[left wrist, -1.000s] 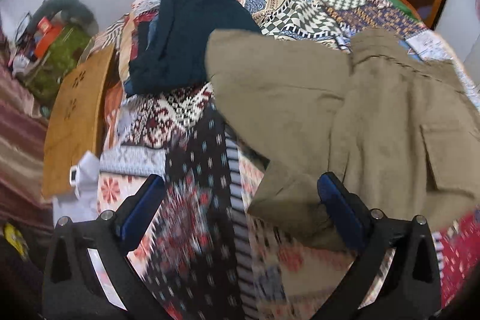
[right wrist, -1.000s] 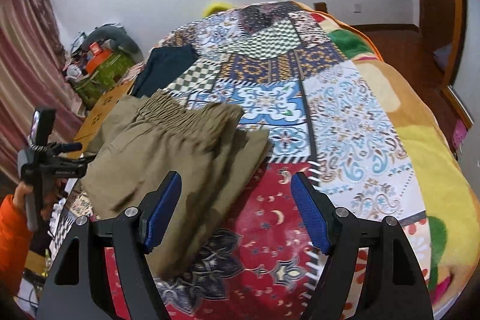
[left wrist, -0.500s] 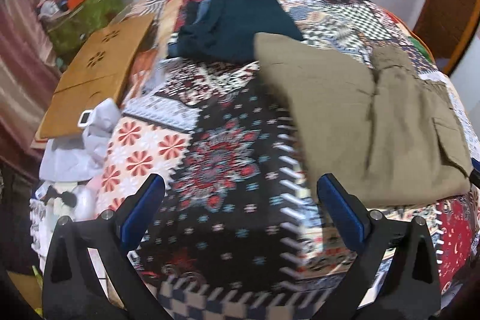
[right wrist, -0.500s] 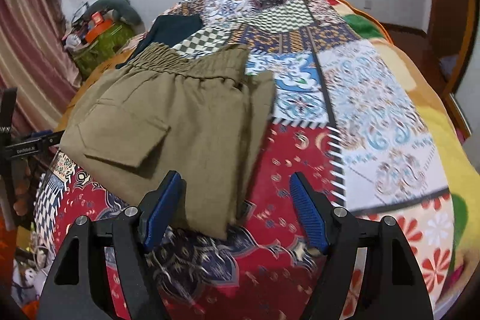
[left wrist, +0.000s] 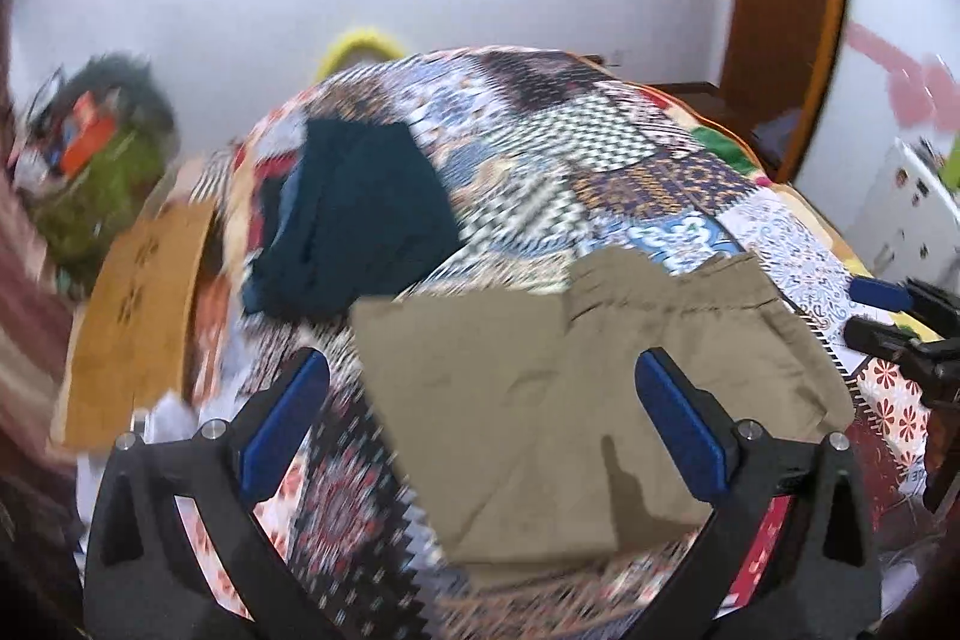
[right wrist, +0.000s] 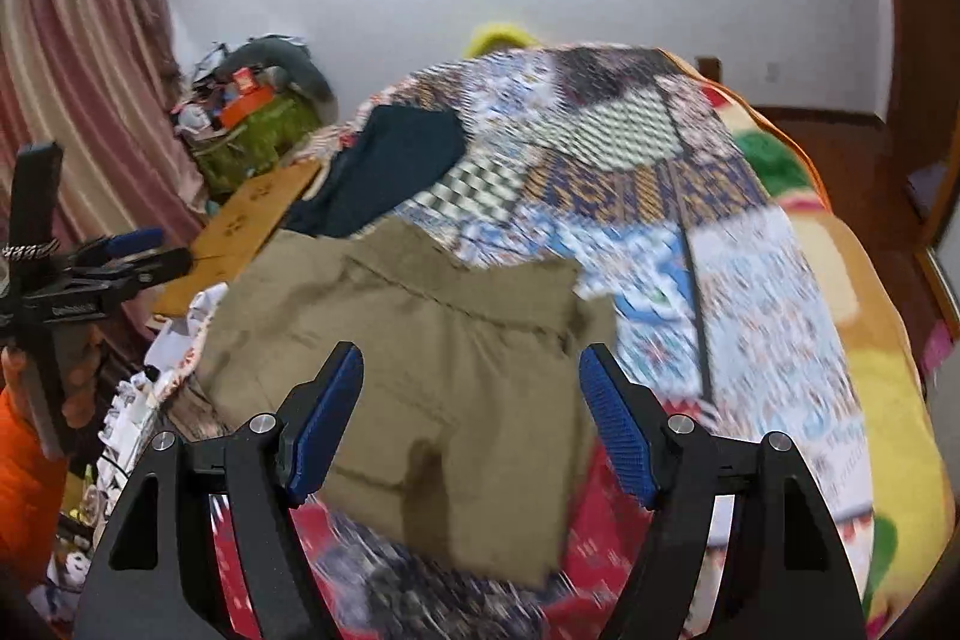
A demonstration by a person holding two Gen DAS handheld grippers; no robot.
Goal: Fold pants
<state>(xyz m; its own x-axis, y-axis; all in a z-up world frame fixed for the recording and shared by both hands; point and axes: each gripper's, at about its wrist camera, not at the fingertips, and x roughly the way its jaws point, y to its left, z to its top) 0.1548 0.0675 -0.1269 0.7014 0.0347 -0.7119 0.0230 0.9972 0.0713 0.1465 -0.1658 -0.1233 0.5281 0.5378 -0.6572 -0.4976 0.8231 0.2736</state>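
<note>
Item 1. Khaki pants (left wrist: pixel 576 388): lie flat on the patchwork bedspread (left wrist: pixel 600 142), already doubled into a compact rectangle. The elastic waistband shows toward the upper right of the left wrist view, and a cargo pocket flap faces up low in the right wrist view (right wrist: pixel 420 376). Judged placement: spread flat on the bed so that the folded edges can be lined up for a further fold, or left as a finished stack.

Item 2. Left tool (left wrist: pixel 480 430): fingers wide apart, nothing between them. It hangs above the near edge of the pants, which fill the centre and lower right of its view; contact with the cloth cannot be told through the motion blur.

Item 3. Right tool (right wrist: pixel 471 418): fingers likewise spread and empty, framing the pocket side of the pants at lower centre of its view. It looks raised clear of the fabric. Both tools stand on opposite sides of the garment, each visible at the other's frame edge.

Item 4. Dark teal garment (left wrist: pixel 354 214): folded, lying on the bedspread just beyond the pants, upper left of centre; whether the two touch cannot be told.

Item 5. Wooden board (left wrist: pixel 132 316): at left, beside the bed.
</note>
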